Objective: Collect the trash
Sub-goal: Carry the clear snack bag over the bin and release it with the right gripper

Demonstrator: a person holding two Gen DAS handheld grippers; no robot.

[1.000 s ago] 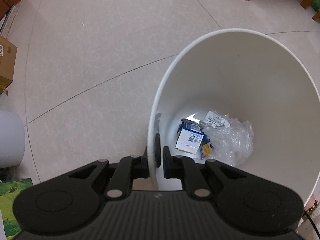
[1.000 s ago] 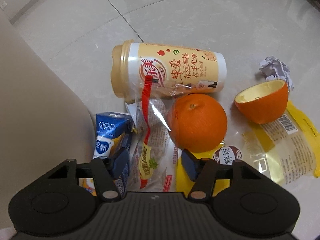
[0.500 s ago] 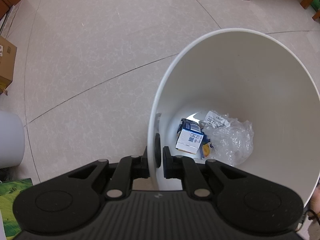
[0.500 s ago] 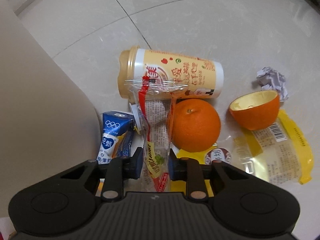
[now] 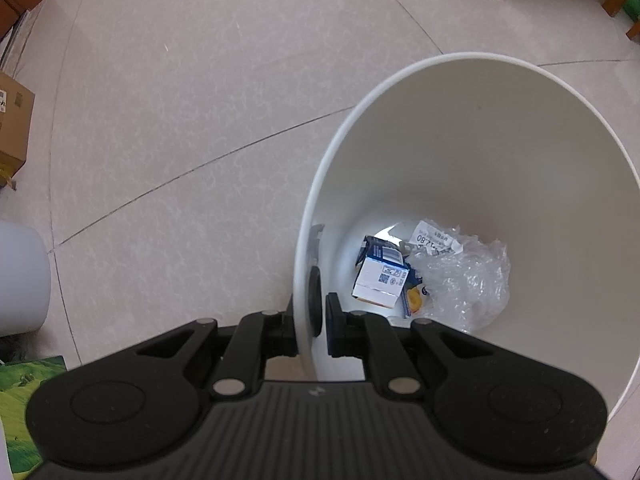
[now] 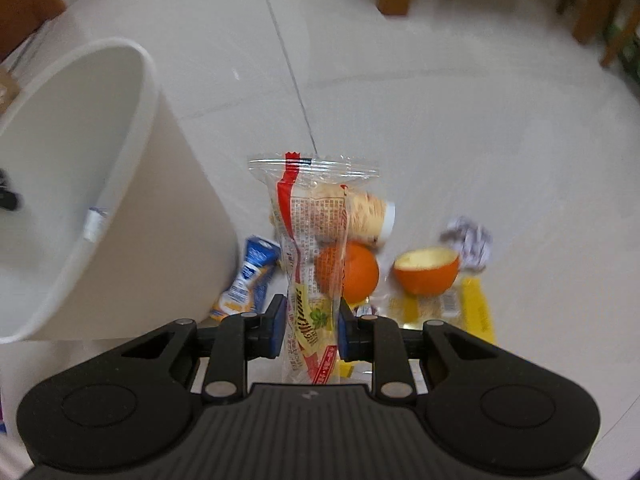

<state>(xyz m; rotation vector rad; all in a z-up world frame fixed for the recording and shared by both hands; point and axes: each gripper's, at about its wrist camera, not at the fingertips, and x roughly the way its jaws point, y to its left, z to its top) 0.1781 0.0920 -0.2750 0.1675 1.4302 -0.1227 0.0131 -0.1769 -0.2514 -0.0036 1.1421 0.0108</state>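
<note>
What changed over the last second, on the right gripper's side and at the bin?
The right gripper, open over the litter a second ago, closed on the clear snack wrapper and lifted it off the floor; it now hangs in the jaws above the whole orange. The white bin has come into that view. Unchanged: the left gripper stays clamped on the bin's rim, with the same trash inside.

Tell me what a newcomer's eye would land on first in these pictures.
First, the clear plastic wrapper with red and yellow print, standing upright, pinched in the right claw above the litter on the floor. Next, the whole orange and the hollow orange half on the pale tiles behind it. Then the tall white plastic bin, its rim clamped by the left claw, with a blue-and-white carton at its bottom.
</note>
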